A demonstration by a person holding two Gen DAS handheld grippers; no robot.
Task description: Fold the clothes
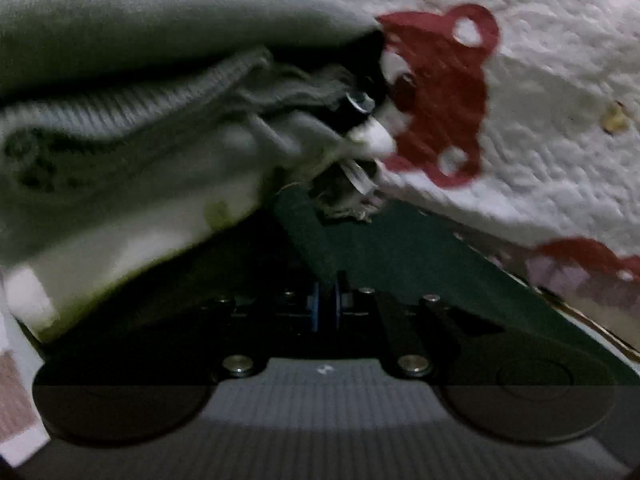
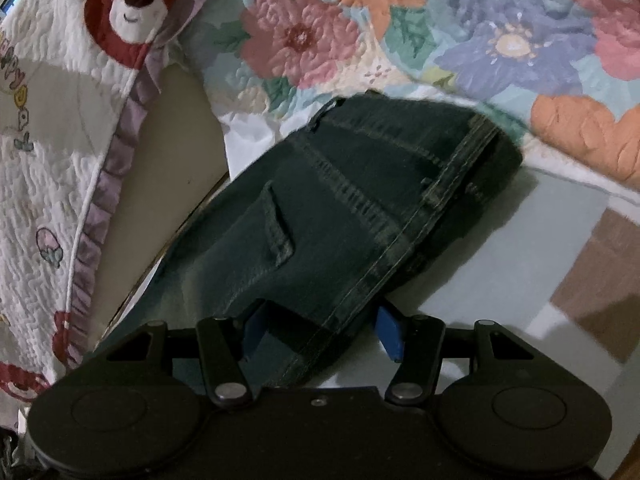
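Observation:
In the right wrist view a folded pair of dark green jeans (image 2: 360,200) lies on the bed. Its near end rests between the blue pads (image 2: 390,334) of my right gripper (image 2: 322,332), whose jaws stand wide apart and open. In the left wrist view my left gripper (image 1: 326,300) is shut, its blue pads pressed together on a fold of the dark green jeans (image 1: 400,256). A grey-green knit garment (image 1: 132,60) with a ribbed hem and frayed drawstrings is bunched just above and to the left of it.
A white quilt with red bear prints (image 1: 540,100) fills the right of the left wrist view and shows again as the white quilt (image 2: 52,160) on the left. A flowered quilt (image 2: 440,28) lies beyond the jeans. Pale sheet (image 2: 520,248) shows at the right.

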